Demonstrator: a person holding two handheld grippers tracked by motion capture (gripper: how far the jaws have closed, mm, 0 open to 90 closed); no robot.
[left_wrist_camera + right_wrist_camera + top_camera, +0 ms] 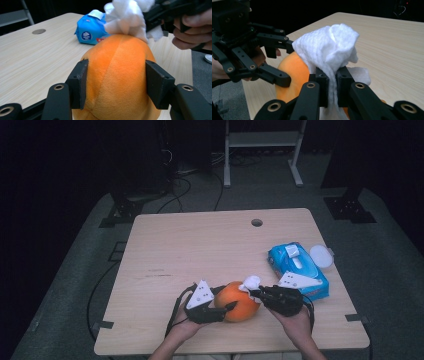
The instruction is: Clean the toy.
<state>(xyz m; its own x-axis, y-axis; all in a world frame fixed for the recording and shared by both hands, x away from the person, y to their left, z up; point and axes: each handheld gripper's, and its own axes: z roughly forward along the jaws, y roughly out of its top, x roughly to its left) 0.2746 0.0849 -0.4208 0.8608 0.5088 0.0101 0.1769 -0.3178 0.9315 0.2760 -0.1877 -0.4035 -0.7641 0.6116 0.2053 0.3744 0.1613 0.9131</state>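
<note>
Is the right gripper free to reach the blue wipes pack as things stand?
Probably not yet: the right gripper is shut on a white wipe against the orange plush. The wipes pack lies unobstructed beside it.

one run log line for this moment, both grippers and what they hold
left gripper: shut on orange plush ball | right gripper: shut on white wipe, on ball top | table

Your left gripper (229, 307) and right gripper (254, 293) are black linkages with brass-ringed pivots, flat square pads, grey three-cornered top plates and trailing black cables.
</note>
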